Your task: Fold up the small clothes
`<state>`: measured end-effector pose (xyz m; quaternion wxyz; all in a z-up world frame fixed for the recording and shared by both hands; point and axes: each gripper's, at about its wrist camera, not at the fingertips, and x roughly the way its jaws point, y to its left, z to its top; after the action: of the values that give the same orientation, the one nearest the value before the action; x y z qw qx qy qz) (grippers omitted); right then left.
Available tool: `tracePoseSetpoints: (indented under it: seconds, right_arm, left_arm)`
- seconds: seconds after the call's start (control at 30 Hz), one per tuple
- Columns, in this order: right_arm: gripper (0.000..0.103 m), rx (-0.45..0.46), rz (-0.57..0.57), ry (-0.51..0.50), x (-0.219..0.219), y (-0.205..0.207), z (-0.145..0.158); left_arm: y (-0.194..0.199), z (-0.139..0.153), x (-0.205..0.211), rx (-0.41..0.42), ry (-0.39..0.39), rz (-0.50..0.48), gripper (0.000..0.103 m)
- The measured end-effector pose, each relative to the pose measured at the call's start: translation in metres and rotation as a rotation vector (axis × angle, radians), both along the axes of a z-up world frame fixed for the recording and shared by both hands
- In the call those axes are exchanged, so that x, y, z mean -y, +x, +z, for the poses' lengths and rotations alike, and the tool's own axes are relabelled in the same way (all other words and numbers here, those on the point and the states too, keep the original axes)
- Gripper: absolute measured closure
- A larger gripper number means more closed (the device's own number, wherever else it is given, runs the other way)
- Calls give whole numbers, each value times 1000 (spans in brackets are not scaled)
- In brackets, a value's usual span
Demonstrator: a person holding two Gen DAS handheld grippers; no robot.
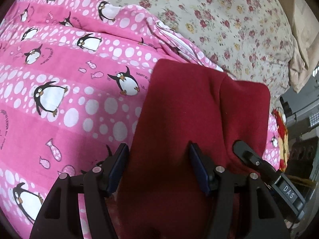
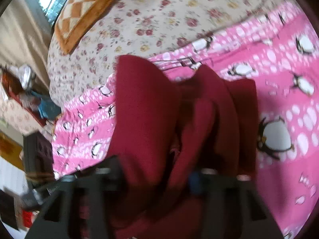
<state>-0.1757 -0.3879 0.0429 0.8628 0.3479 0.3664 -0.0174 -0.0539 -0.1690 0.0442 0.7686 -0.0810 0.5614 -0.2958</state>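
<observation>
Left wrist view: close above my bed, looking forward along my left tool [image 1: 158, 159].
Right wrist view: equally close, blurred.
Shared: maroon garment [image 1: 199, 109], pink penguin sheet [image 1: 69, 79].

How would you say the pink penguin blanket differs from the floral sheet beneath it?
The pink penguin blanket is bright pink with white dots, penguins and fish; the floral sheet is cream with small red and yellow flowers. The blanket lies rumpled on top and carries the dark red garment; the sheet lies smoother. Both are printed bedding.
</observation>
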Motion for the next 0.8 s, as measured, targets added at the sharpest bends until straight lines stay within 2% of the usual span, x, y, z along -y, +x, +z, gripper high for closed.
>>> tracePoseSetpoints:
  seconds: [0.07, 0.2, 0.3, 0.37, 0.53, 0.7, 0.8]
  right_arm:
    - [75, 26, 7, -39, 2, -3, 11]
    - [76, 75, -4, -172, 4, -9, 36]
    - [78, 48, -34, -254, 9, -9, 43]
    - [78, 27, -57, -257, 17, -10, 41]
    - [78, -85, -84, -214, 32, -2, 12]
    - [78, -76, -78, -235, 28, -6, 17]
    - [78, -67, -83, -230, 28, -11, 21]
  left_arm:
    - [4, 2, -6, -2, -23, 24, 61]
    - [9, 5, -13, -3, -49, 60, 61]
    - [10, 5, -17, 9, -34, 84, 61]
    - [10, 2, -15, 14, -31, 79, 61]
    - [5, -2, -7, 35, -13, 51, 61]
    - [5, 0, -9, 24, -20, 55, 61]
    - [5, 2, -9, 28, -50, 54, 61]
